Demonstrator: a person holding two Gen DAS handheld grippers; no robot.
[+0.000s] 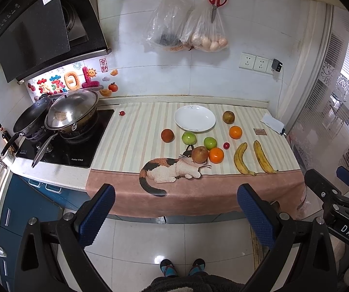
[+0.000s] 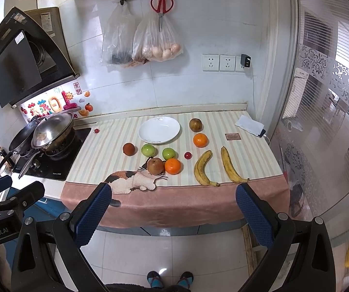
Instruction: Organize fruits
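Note:
An empty white plate (image 1: 194, 118) (image 2: 159, 130) sits at the back of the striped cloth. In front of it lie two green apples (image 1: 189, 138) (image 1: 210, 142), two oranges (image 1: 235, 132) (image 1: 216, 155), a brown pear (image 1: 199, 154), a dark red fruit (image 1: 167, 135), a brown fruit (image 1: 228, 117), a small red fruit (image 1: 226, 145) and two bananas (image 1: 243, 157) (image 1: 263, 157). My left gripper (image 1: 175, 203) is open and empty, held back from the counter over the floor. My right gripper (image 2: 173, 202) is open and empty, likewise short of the counter edge.
A stove (image 1: 62, 143) with two pans (image 1: 71, 110) stands left of the cloth. A small red fruit (image 1: 121, 113) lies by the stove. Bags (image 1: 186, 29) and scissors (image 1: 215, 0) hang on the wall. A phone charger (image 2: 249, 125) lies at the back right. A glass door (image 2: 320, 121) stands right.

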